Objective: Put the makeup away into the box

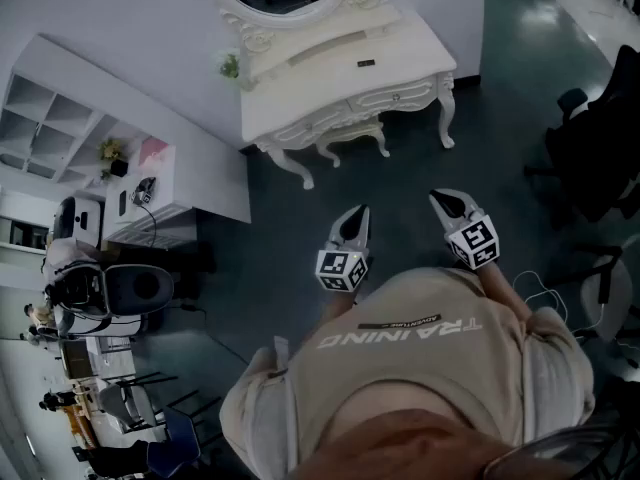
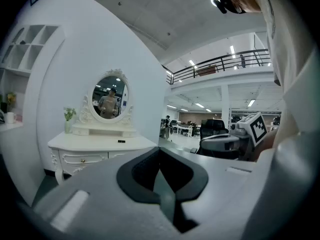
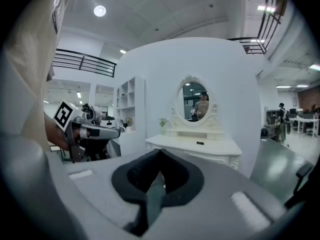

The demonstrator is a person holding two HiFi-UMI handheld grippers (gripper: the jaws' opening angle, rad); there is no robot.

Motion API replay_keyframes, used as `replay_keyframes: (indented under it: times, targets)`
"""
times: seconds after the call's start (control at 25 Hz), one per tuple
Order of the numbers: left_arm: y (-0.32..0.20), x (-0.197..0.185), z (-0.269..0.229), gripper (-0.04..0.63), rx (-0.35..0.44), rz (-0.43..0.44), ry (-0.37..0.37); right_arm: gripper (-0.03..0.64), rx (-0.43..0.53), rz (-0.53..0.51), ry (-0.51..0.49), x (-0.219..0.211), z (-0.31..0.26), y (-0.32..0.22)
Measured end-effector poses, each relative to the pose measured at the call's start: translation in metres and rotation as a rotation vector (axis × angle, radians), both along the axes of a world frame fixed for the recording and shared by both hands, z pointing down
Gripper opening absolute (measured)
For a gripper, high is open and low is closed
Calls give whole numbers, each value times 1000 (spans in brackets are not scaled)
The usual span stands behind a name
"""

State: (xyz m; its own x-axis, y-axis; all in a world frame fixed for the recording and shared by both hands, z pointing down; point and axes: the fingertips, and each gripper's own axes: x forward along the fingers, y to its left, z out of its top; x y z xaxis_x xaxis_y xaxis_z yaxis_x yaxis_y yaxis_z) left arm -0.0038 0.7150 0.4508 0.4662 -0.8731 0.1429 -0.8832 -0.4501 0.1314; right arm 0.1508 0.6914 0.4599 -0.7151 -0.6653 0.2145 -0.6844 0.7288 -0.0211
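The left tool (image 1: pixel 356 218) and right tool (image 1: pixel 445 203) were both closed and empty, well short of the far dressing table (image 1: pixel 320 93). Neither makeup nor box was discernible. Stepping closer before opening seemed wisest.

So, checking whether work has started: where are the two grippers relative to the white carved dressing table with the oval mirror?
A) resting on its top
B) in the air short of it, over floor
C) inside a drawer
B: the head view shows the left gripper and right gripper over dark floor, short of the white carved dressing table.
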Motion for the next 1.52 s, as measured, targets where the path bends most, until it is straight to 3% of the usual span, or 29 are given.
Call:
replay_keyframes:
  times: [0.2, 0.48, 0.6, 0.8, 0.96, 1.2, 1.52]
  targets:
    - [2, -31, 11, -2, 4, -13, -4, 5, 2, -38, 1, -36, 4, 9]
    - [14, -47, 43, -2, -70, -65, 84, 5, -30, -61, 45, -48, 18, 10]
    - [13, -50, 50, -2, -105, -70, 82, 5, -27, -80, 50, -51, 13, 2]
    - [-15, -42, 38, -2, -50, -41, 22, 5, -26, -97, 21, -49, 13, -24]
    - [-58, -14, 20, -2, -47, -46, 26, 5, -24, -105, 11, -20, 9, -51]
    - [-103, 12, 4, -2, -39, -76, 144, 4, -36, -67, -51, 33, 15, -92]
    - [-140, 51, 24, -2, -80, -100, 98, 5, -53, -136, -22, 63, 41, -126]
